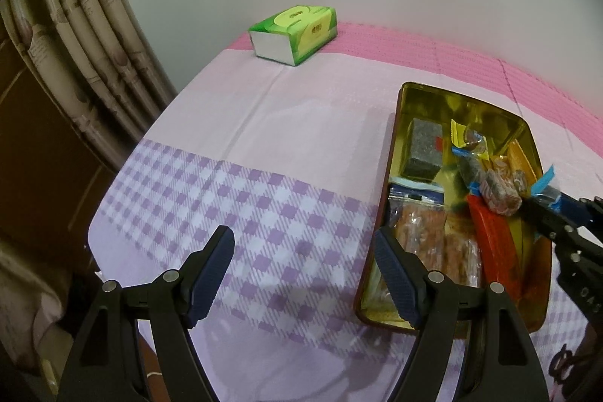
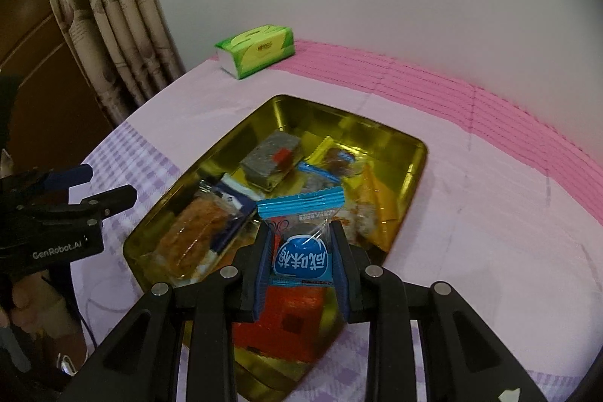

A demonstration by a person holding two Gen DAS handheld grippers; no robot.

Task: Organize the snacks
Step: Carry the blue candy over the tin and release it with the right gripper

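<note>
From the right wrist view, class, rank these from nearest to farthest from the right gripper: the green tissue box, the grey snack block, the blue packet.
1. Blue packet: clamped between the right gripper's fingers, over the tin.
2. Grey snack block: inside the tin, ahead and slightly left.
3. Green tissue box: beyond the tin, at the table's far edge by the wall.

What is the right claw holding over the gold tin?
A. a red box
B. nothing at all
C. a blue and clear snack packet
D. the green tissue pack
C. The right claw is shut on the blue and clear snack packet, holding it above the gold tin; the green tissue pack sits far back on the table.
</note>
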